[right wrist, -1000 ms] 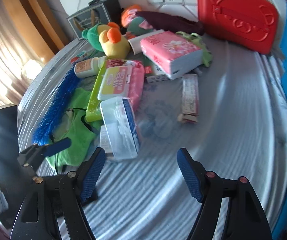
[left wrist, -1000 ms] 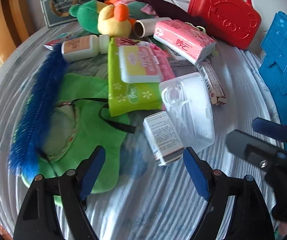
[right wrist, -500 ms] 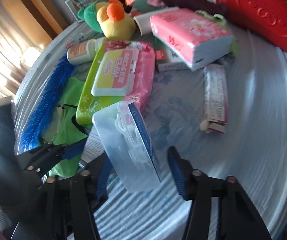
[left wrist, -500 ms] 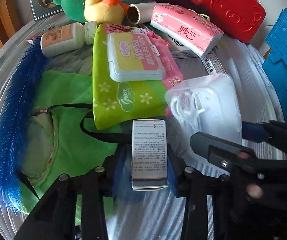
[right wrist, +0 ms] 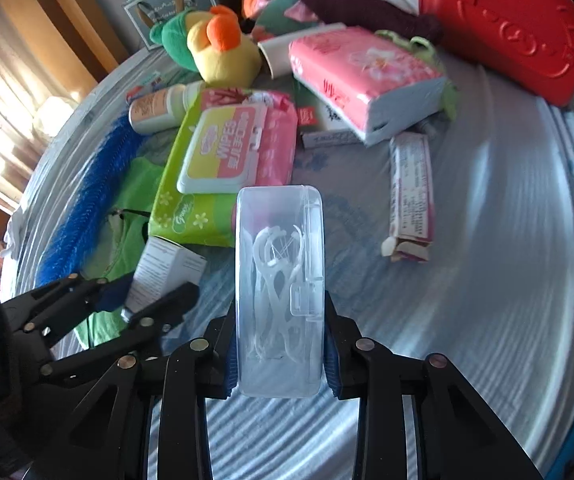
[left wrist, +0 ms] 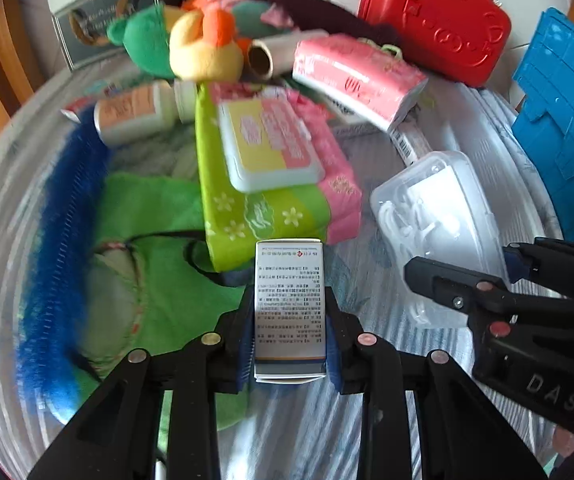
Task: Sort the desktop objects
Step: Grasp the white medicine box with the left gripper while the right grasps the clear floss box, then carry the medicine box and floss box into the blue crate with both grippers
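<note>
My left gripper (left wrist: 289,332) has its blue pads against both sides of a white medicine box (left wrist: 289,300) printed with small text, and its jaws are still closing. The box stands on end over the striped table cover. My right gripper (right wrist: 279,344) grips a clear plastic case of white floss picks (right wrist: 279,264) by its long sides, its jaws also still closing. In the right wrist view the left gripper (right wrist: 151,292) and its box (right wrist: 167,268) are close by on the left. In the left wrist view the right gripper (left wrist: 463,264) holds the clear case (left wrist: 439,216) at the right.
A wipes pack (left wrist: 263,148), a pink tissue pack (left wrist: 351,76), a bottle (left wrist: 135,116), plush toys (left wrist: 203,44) and a long carton (right wrist: 411,192) crowd the middle. A blue brush (left wrist: 63,248) and green cloth (left wrist: 159,240) lie left. A red case (left wrist: 435,20) and blue crate (left wrist: 559,120) stand right.
Both grippers went from wide open to shut, the left on the white box and the right on the clear floss case. Both objects now stand upright between the pads.
</note>
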